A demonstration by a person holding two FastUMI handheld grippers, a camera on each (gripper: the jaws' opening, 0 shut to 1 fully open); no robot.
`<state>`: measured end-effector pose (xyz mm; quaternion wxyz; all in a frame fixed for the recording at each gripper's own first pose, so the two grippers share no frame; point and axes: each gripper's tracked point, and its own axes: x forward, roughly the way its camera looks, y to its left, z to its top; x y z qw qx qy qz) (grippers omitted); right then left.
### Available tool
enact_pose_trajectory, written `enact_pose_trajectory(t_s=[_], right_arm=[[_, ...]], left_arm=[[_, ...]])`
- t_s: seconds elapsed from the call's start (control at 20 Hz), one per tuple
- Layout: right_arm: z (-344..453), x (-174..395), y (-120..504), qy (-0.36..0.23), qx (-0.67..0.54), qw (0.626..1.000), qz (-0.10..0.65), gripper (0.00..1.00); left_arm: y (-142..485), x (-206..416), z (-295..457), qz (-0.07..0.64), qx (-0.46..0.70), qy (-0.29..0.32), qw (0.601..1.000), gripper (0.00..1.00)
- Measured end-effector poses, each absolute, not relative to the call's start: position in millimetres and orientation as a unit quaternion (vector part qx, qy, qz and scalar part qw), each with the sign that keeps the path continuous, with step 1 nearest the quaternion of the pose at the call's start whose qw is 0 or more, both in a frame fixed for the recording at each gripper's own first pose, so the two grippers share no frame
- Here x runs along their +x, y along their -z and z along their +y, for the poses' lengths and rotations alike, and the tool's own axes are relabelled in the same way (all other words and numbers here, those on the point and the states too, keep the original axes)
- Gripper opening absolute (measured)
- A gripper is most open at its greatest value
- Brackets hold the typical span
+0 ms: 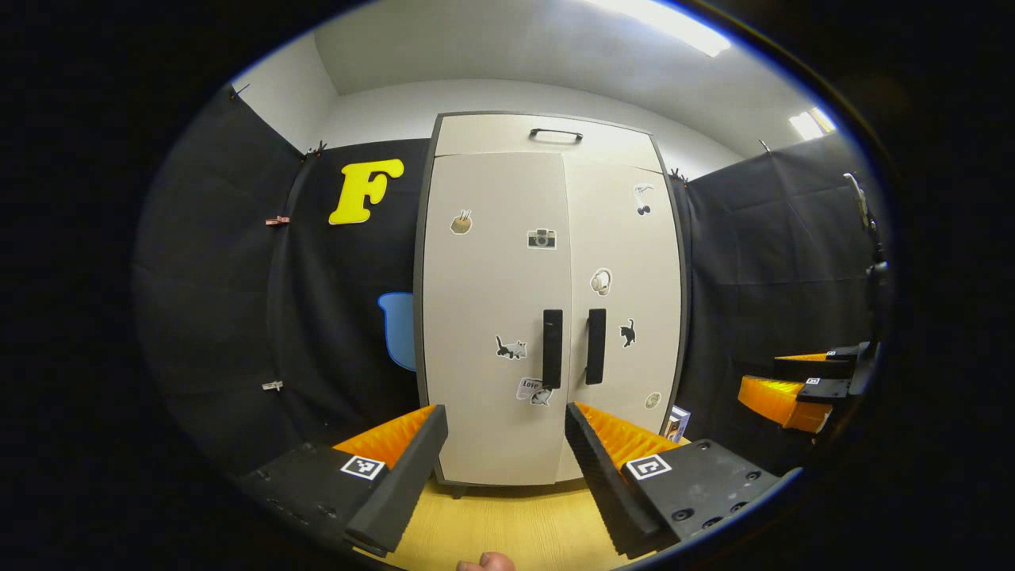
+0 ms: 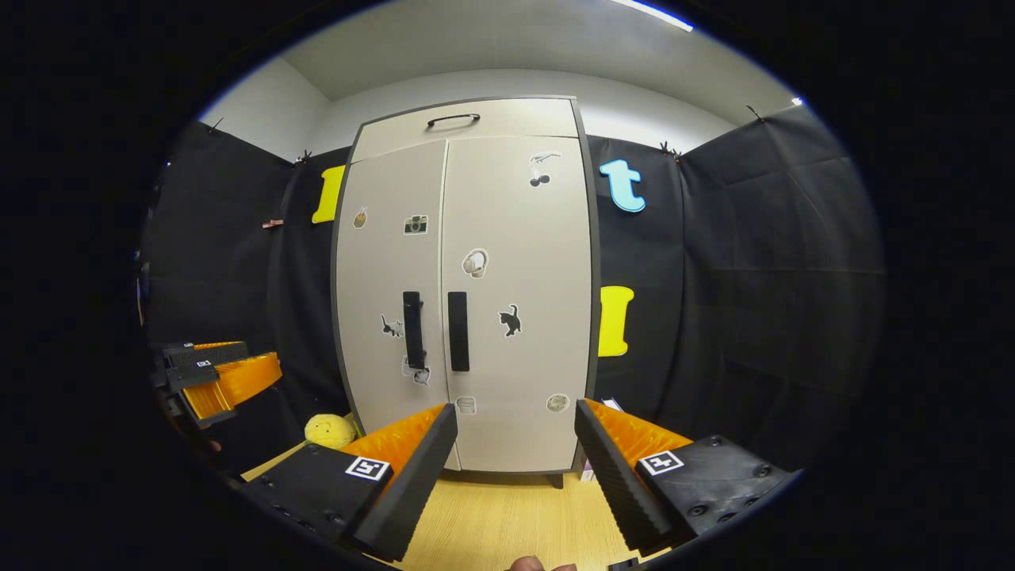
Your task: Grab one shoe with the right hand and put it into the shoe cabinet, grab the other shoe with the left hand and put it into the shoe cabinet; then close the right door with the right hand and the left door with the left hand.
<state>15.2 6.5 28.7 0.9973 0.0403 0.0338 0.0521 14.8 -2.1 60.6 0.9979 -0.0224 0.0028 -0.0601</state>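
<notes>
At the bottom of the left gripper view, the left tool (image 1: 506, 444) stands with its fingers spread wide and nothing between them. Right tool (image 2: 515, 444), in the right gripper view, likewise: gaping, empty, level. Both are held back from the cabinet (image 1: 547, 301) and aimed squarely at it, which reads as a withdrawn, resting posture rather than a reach.

Outward from the left tool: wooden floor (image 1: 507, 523) directly below the gap, the cabinet foot just past the fingertips at 12 o'clock. Left door (image 1: 496, 317) and right door (image 1: 626, 301) both lie flush, seam closed, the two handles (image 1: 553, 349) side by side at mid height straight ahead. The other tool shows at 3 o'clock, well apart, also parted.

From the right tool: the cabinet fills 12 o'clock, its handles slightly toward 11. The left tool sits at 9 o'clock. A yellow plush (image 2: 331, 431) rests on the floor at 10 o'clock beside the cabinet's lower corner.

Shoes: none visible on the floor; with both doors shut, my judgement is they are inside, but that cannot be confirmed from here.

Judgement: doors closed, tools empty and clear of the handles, so the task looks finished or nearly so. Nothing here is being touched.
</notes>
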Motion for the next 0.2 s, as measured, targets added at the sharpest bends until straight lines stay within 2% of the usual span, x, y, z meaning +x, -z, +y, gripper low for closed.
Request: enact_pose_trajectory(t_s=[0.2], right_arm=[[7.0, 16.7, -27.7, -0.054, 0.038, 0.997, 0.034, 0.98]], left_arm=[[-60.1, 16.4, 1.5, 0.006, -0.02, 0.052, 0.998, 0.95]])
